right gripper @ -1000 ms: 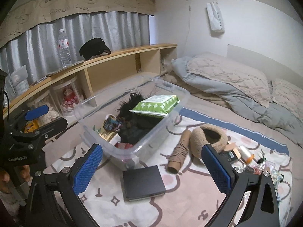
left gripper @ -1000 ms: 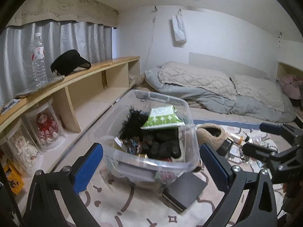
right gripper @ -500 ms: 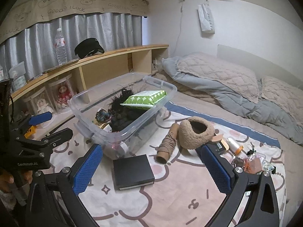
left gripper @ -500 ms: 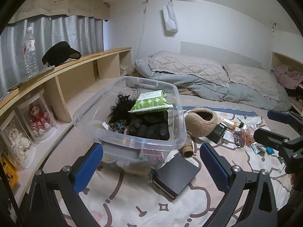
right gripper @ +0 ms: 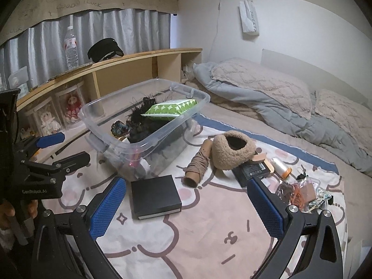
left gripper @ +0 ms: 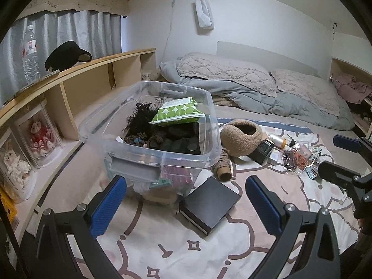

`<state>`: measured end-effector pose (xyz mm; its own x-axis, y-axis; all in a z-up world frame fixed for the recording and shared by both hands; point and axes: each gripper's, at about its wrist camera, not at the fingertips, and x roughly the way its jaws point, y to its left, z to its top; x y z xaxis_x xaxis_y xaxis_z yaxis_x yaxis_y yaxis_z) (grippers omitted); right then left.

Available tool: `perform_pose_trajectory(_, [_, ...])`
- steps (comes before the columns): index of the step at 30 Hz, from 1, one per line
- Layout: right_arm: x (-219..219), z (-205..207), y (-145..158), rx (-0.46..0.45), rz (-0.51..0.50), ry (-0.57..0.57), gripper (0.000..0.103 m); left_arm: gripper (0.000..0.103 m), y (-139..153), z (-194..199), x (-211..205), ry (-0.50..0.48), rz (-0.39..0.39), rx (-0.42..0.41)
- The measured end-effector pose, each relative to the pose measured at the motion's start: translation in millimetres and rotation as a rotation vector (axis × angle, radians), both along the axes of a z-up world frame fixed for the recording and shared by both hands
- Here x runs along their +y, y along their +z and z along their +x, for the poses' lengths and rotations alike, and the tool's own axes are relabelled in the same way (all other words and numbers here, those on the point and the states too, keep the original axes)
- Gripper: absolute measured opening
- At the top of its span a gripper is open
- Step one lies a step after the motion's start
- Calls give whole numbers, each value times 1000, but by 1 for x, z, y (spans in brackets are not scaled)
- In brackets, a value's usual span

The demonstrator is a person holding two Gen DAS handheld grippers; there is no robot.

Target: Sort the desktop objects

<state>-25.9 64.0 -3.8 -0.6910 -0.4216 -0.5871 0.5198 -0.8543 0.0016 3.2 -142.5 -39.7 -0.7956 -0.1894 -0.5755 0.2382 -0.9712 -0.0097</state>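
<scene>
Sorting stood partly done. The clear bin (left gripper: pixel 148 137) on the bed already held a green packet (left gripper: pixel 177 114) and dark items. Outside it lay a black box (right gripper: pixel 154 196), a fuzzy slipper (right gripper: pixel 232 150) and small clutter (right gripper: pixel 300 189). Left claw (left gripper: pixel 186 204) and right claw (right gripper: pixel 186 207) gaped wide, empty.

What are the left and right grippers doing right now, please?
Left gripper: open, holding nothing, above the blanket.
Right gripper: open, holding nothing, with the black box between its fingers in view.
</scene>
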Motion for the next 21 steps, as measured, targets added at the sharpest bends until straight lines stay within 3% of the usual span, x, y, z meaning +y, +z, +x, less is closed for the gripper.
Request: perform_pose_trajectory(21, [5,-1,-3,-15,8,-7,103,103,-3,-1,10,-18,-44,-15])
